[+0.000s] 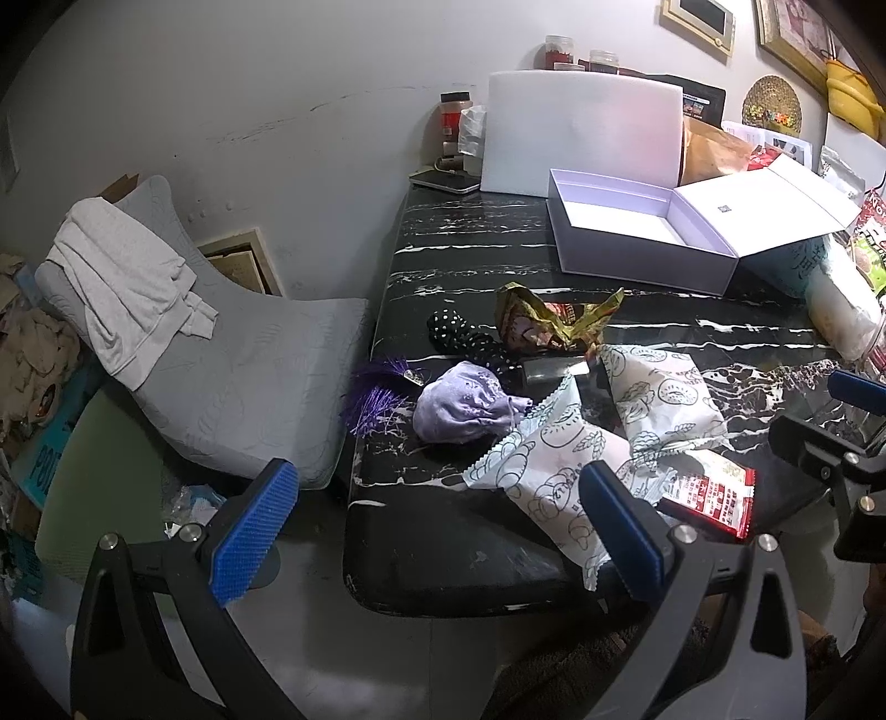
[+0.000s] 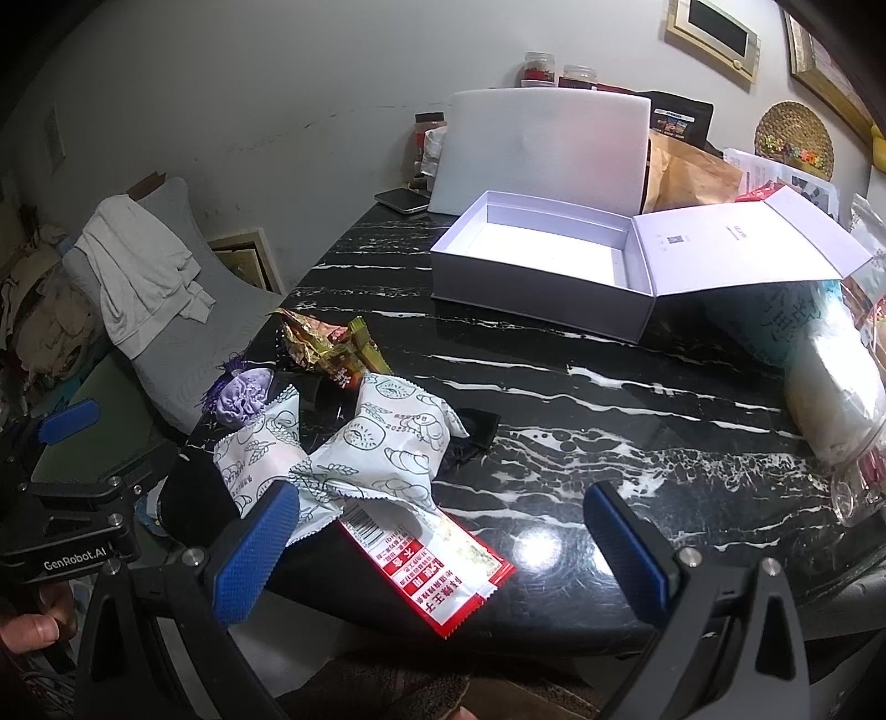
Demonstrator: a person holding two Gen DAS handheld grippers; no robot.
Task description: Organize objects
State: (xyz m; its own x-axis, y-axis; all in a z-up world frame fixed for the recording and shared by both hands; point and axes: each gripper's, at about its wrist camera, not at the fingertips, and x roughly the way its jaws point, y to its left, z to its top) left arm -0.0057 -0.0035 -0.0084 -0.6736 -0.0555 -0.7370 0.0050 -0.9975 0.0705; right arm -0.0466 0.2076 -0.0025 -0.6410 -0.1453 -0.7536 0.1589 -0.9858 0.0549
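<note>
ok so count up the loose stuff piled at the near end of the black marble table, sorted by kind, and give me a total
White printed snack packets: 2
Red snack packet: 1
Gold crumpled wrapper: 1
Lilac fabric pouch: 1
Black polka-dot fabric piece: 1
Purple tassel: 1
Total: 7
The white box stands open and empty.

Glossy black white-veined marble tabletop (image 1: pixel 470 266) stood against a scuffed grey-white wall (image 1: pixel 249 83), gold-framed pictures (image 1: pixel 700 22) hung above, grey quilted cushion (image 1: pixel 238 376) leaned left, under dim light.
</note>
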